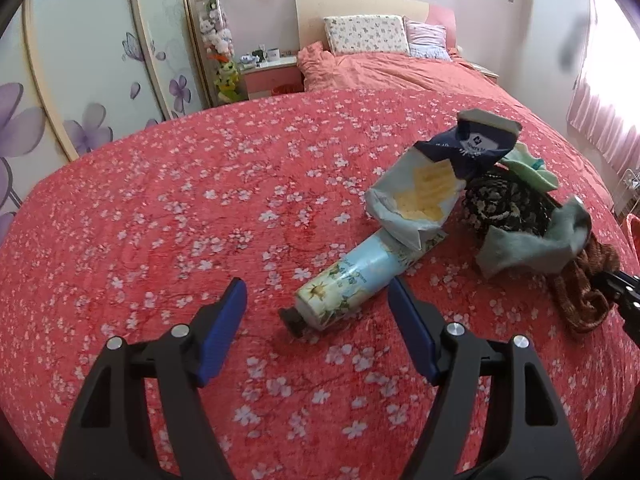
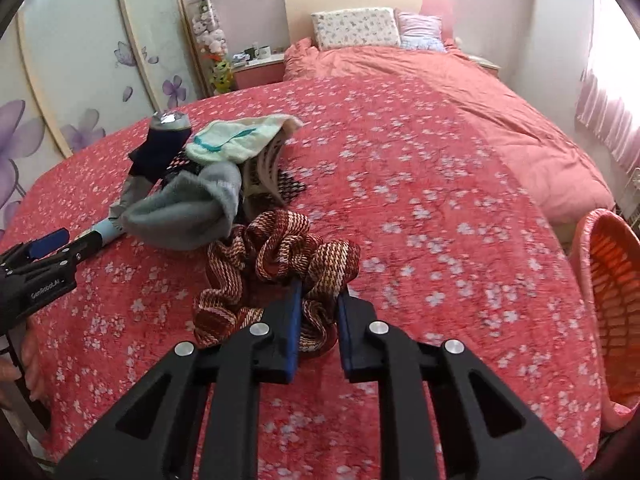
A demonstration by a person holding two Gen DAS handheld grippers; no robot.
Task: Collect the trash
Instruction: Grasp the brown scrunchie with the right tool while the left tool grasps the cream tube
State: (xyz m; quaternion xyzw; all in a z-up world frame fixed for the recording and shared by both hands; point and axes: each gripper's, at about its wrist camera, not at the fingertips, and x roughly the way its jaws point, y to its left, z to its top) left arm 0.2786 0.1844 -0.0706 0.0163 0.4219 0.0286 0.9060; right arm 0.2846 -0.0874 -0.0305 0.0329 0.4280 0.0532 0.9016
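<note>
A: Tube (image 1: 344,288) lies on the bed, between the left hand-held gripper (image 1: 316,300) pads, jaws wide, nothing held.
B: Light, squashy, slick; take mid-body. Right hand-held gripper (image 2: 318,306) is pinched on the scrunchie (image 2: 276,264), soft.

A matt quilted cloth bedspread (image 1: 160,220) is seen beneath a glossy printed plastic tube (image 1: 344,284), a crinkled foil-lined snack bag (image 1: 420,196), a coarse ribbed woven scrunchie (image 2: 280,264), a soft fleecy grey cloth (image 2: 184,216), and a woven plastic basket (image 2: 612,304).
</note>
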